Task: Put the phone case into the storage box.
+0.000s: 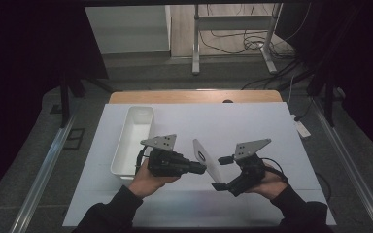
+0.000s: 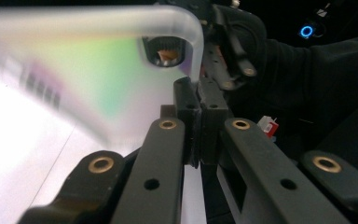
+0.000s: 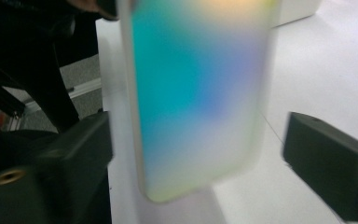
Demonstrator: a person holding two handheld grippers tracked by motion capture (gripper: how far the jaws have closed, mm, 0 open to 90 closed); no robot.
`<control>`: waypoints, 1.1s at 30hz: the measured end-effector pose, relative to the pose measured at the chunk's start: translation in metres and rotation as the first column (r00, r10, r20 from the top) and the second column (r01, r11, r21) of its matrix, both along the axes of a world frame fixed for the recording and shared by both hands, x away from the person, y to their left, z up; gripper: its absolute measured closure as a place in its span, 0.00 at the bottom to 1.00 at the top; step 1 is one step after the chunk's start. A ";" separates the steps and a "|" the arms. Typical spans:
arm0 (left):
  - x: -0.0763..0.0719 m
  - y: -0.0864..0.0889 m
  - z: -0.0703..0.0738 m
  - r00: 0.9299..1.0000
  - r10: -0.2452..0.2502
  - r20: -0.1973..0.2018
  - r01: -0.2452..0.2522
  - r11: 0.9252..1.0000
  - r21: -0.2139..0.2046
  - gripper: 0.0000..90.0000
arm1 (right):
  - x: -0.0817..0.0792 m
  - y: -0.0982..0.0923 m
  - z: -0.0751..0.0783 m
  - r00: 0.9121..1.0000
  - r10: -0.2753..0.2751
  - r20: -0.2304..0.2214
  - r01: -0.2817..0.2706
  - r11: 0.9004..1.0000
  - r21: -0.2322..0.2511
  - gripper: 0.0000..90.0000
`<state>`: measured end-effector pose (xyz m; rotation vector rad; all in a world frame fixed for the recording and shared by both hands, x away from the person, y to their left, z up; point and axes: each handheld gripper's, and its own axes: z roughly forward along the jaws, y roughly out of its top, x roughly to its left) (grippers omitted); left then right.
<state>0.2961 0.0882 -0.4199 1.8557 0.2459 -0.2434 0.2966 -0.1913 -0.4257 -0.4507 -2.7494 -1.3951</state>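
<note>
high view: left gripper (image 1: 205,167) level, clamped on phone case (image 1: 210,160).

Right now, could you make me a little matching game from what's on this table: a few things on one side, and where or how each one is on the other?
Things:
1. phone case
2. white bin
3. right gripper
4. left gripper

States:
A. jaws wide apart, the case between them
B. jaws shut on the case's edge
C. held above the table between the two grippers
D. stands on the table at the left

Pairs: 1-C, 2-D, 3-A, 4-B
</note>
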 end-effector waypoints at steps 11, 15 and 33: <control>0.002 0.005 -0.002 0.997 0.071 0.003 -0.072 0.996 0.046 0.99 | 0.001 0.000 -0.004 0.999 -0.026 0.041 0.027 0.999 -0.041 0.03; 0.001 0.005 -0.001 0.997 0.080 0.009 -0.080 0.995 0.060 0.99 | 0.001 0.000 -0.005 0.999 -0.023 0.043 0.025 0.999 -0.049 0.03; 0.001 0.013 0.002 0.983 0.181 0.026 -0.183 0.977 0.107 0.99 | 0.001 -0.007 -0.008 0.995 -0.085 0.043 0.088 0.993 -0.080 0.02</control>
